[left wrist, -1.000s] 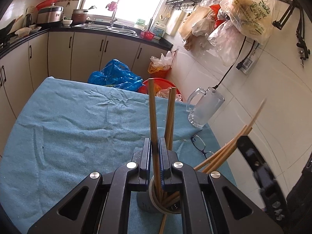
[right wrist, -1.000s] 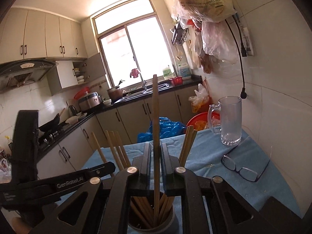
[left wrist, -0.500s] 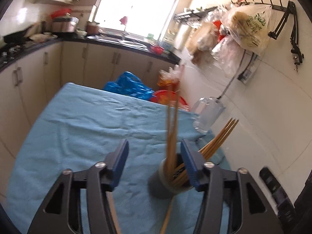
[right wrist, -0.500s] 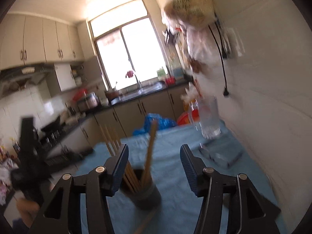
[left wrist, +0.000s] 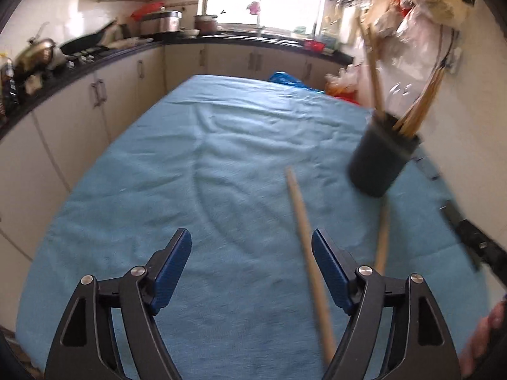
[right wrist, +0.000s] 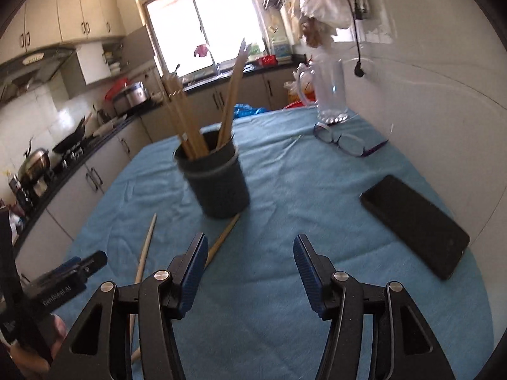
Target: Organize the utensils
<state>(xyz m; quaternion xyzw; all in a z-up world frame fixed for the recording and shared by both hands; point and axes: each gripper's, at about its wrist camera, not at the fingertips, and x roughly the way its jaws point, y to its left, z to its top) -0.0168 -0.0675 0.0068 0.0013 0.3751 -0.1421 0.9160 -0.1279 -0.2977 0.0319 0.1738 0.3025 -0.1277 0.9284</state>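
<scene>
A dark round holder [right wrist: 218,183] stands on the blue cloth with several wooden chopsticks [right wrist: 193,117] upright in it; it also shows at the right of the left wrist view [left wrist: 380,161]. Two loose chopsticks lie on the cloth: one [left wrist: 309,253] just inside the left gripper's right finger, the other [left wrist: 381,240] beyond it. In the right wrist view they lie in front of the holder, one [right wrist: 144,253] to the left and one [right wrist: 223,240] by the holder's base. My left gripper [left wrist: 252,272] is open and empty. My right gripper [right wrist: 250,269] is open and empty, short of the holder.
A black phone [right wrist: 415,224] lies at the right of the blue cloth [right wrist: 301,183]. Glasses [right wrist: 345,142] and a glass mug [right wrist: 329,95] sit near the tiled wall. Kitchen counters and cabinets run along the left and the back. The left gripper's body [right wrist: 63,285] shows at lower left.
Both grippers opened, let their chopsticks drop into the holder, and pulled back and up from it. The left one swung left, so the holder now sits at its right.
</scene>
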